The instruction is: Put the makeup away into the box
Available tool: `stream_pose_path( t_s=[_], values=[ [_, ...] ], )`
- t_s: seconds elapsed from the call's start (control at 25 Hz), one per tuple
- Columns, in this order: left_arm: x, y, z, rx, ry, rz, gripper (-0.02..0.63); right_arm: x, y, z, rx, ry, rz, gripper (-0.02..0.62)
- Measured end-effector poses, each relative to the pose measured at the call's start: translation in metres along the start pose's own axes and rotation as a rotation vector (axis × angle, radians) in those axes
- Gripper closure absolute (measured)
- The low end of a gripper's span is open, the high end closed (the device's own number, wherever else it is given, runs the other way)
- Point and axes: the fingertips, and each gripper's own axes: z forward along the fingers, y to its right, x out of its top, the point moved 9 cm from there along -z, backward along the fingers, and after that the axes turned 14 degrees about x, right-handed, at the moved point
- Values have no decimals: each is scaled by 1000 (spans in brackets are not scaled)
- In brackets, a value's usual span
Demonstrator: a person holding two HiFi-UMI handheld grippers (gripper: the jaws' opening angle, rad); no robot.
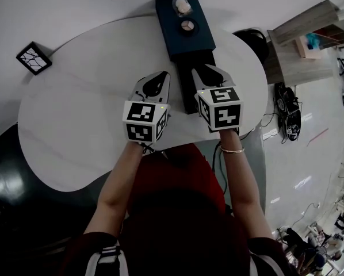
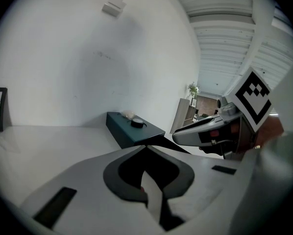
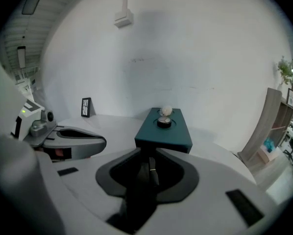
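A dark teal box [image 1: 202,39] stands at the table's far side with a pale puff [image 1: 183,6] and a round compact [image 1: 188,25] set in its top. A black slab [image 1: 189,96] runs from the box's front toward me. My right gripper [image 1: 210,72] hovers over that slab, just short of the box [image 3: 166,137]. It [image 3: 149,152] is shut on a slim dark makeup stick [image 3: 151,171] with a pale band. My left gripper [image 1: 159,78] hangs beside it on the left, and its tips [image 2: 146,147] meet. A pale sliver shows low between them, and I cannot tell what it is.
A small framed picture [image 1: 34,57] stands off the table's far left. The white table [image 1: 80,114] curves toward me, with dark floor at its left. A wooden shelf unit [image 1: 307,39] and a dark round thing [image 1: 255,39] stand to the right of the table.
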Motion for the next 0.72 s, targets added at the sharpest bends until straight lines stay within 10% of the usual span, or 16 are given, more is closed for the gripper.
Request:
stream_pose_path(
  t_s=[0.72],
  values=[
    [4,-6,-44,-6,68,34,583,-12,-52,-43,-19,121,11,554]
  ],
)
